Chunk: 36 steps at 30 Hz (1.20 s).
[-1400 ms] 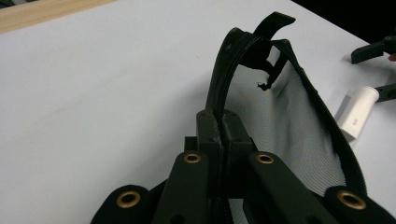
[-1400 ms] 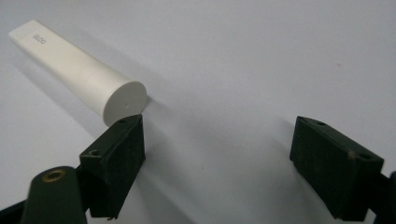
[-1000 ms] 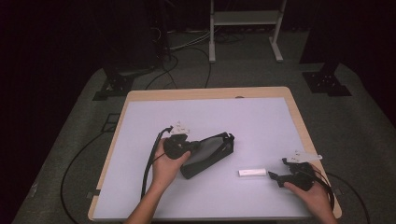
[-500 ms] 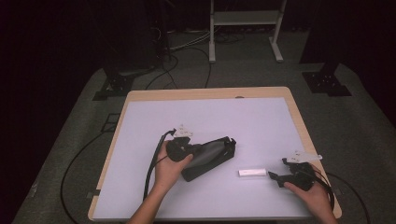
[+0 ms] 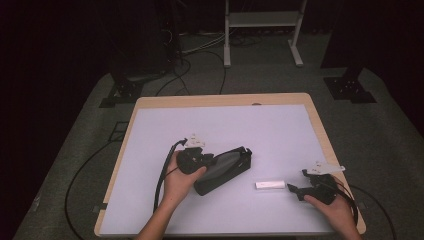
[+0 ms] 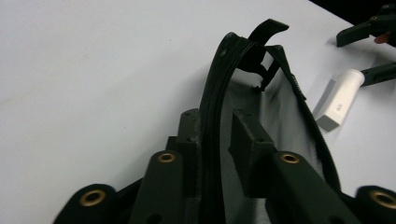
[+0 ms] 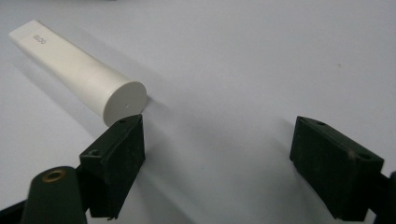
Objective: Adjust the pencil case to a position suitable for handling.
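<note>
— Two grippers on the table; what's each one doing?

— My left gripper [image 6: 212, 135] is clamped on the zippered rim of the black pouch [image 5: 222, 170], which lies left of centre on the white table [image 5: 240, 125] with its mouth unzipped and grey lining showing.

— And the right?

— My right gripper [image 7: 217, 154] has its jaws spread wide and holds nothing. It sits low over the table near the right edge.

— Where's the tube?

— White tube [image 7: 77, 70] lies flat between pouch and right gripper, its round cap end just beside one jaw; I can't tell if they touch.
</note>
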{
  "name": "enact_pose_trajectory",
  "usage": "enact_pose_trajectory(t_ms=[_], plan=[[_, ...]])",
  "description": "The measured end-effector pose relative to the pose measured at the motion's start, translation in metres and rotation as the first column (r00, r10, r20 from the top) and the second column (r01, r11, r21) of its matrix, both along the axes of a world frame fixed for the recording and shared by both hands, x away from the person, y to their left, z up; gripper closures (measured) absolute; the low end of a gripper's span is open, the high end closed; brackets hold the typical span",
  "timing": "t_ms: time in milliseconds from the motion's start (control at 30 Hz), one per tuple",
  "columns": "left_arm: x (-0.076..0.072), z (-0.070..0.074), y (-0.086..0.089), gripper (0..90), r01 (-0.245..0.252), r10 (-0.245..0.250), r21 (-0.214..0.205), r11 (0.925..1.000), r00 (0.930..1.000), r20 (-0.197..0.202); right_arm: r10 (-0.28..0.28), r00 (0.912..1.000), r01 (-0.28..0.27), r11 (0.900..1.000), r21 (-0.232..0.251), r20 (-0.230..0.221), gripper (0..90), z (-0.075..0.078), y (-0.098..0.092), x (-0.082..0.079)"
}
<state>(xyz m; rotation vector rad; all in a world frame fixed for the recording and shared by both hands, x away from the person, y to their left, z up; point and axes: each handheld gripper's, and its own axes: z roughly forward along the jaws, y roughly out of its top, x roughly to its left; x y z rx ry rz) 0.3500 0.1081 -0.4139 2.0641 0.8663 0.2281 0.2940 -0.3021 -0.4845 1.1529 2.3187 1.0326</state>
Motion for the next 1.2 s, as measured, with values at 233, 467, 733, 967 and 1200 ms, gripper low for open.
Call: enact_pose_trajectory(t_ms=[233, 467, 733, 967, 1200], plan=[[-0.004, 0.005, 0.007, 51.4, 0.015, -0.015, -0.004, 0.9999, 0.9998, 0.017, 0.0, 1.0, 0.0, 1.0, 0.0, 0.0, 16.9, 0.0, 0.0, 0.0], [-0.009, 0.01, 0.018, 38.1, 0.02, -0.02, -0.004, 0.9998, 0.9992, 0.034, 0.0, 1.0, 0.0, 1.0, 0.0, 0.0, 16.9, 0.0, 0.0, 0.0], [-0.013, 0.009, 0.032, 26.9, 0.009, -0.009, -0.017, 0.9998, 0.9985, 0.054, 0.0, 1.0, 0.0, 1.0, 0.0, 0.0, 16.9, 0.0, 0.0, 0.0], [-0.018, 0.012, 0.043, 22.1, 0.004, -0.003, -0.019, 0.9998, 0.9977, 0.068, 0.0, 1.0, 0.0, 1.0, 0.001, 0.0, 16.9, 0.0, 0.0, 0.0], [-0.024, 0.013, 0.054, 19.6, -0.001, 0.002, -0.016, 0.9999, 0.997, 0.077, 0.0, 1.0, 0.0, 1.0, 0.001, -0.001, 16.9, 0.0, 0.0, 0.0]])
